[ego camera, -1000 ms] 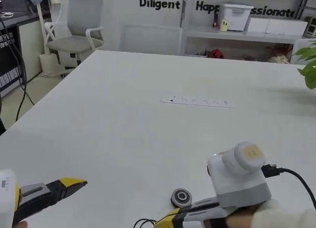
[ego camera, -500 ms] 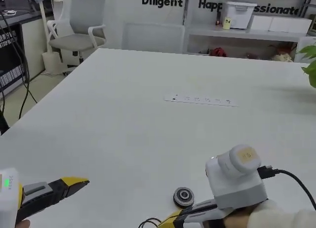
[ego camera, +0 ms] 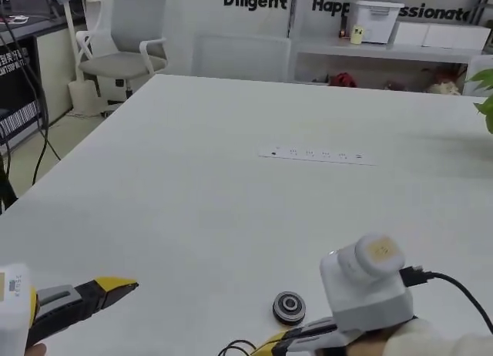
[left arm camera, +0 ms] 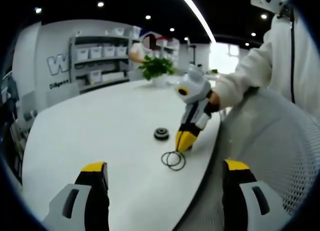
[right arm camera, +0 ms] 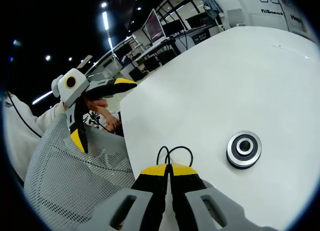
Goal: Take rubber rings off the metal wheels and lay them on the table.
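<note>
Right hand-held gripper [right arm camera: 170, 166] drew back; wheel [right arm camera: 244, 149] beside.

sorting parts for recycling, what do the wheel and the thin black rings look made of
The wheel looks like metal: a shiny silver-grey face, with a dark outer band, possibly rubber. The rings are thin, matt black loops lying limp, so probably rubber.

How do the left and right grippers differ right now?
The left gripper is open, jaws wide apart; the right gripper is shut on the rubber rings. The left gripper hovers away from them; the right gripper's tips sit beside the metal wheel. Both have yellow tips.
</note>
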{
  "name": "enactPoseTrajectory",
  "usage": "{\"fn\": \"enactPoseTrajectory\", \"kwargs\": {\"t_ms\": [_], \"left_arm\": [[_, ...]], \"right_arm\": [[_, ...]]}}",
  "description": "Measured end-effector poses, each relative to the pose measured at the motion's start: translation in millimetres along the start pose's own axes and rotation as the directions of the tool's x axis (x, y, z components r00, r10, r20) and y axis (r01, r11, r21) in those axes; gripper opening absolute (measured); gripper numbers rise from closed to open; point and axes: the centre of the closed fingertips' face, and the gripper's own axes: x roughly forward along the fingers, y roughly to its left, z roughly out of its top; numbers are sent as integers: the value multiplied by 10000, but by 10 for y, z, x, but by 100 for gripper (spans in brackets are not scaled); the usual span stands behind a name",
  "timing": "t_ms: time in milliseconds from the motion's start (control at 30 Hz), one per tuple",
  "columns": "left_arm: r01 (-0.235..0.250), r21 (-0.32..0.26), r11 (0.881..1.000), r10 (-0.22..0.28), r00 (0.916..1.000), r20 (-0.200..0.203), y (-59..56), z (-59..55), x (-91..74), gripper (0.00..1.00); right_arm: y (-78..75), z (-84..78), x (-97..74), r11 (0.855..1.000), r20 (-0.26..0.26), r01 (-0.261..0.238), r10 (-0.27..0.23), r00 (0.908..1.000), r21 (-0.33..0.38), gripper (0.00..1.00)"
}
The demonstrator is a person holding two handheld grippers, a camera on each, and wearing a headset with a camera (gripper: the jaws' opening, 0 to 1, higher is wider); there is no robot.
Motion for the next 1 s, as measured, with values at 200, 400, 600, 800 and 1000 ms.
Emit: {"fn": "enactPoseTrajectory", "kwargs": {"t_ms": [200,400,600,800,1000], "left_arm": [[-38,-32,10000,38,10000,-52,10,-14,-3,96],[-50,-45,10000,50,9999,-107,16,-26,-4,96],[-79,-37,10000,79,9999,-109,17,-27,-8,96],[-67,0,10000,67,9998,-183,16,-34,-12,95],[-58,48,10000,59,9998,-189,18,-17,-14,95]], "right_arm": [[-22,6,-8,10000,59,35,-35,10000,3,0],[-16,12,-11,9998,84,34,-33,10000,-209,4],[-22,21,-27,9997,110,91,-88,9999,-222,6],[-49,41,-85,9995,176,227,-223,9996,-241,9],[-77,68,-175,9993,285,302,-296,9992,-199,11]]}}
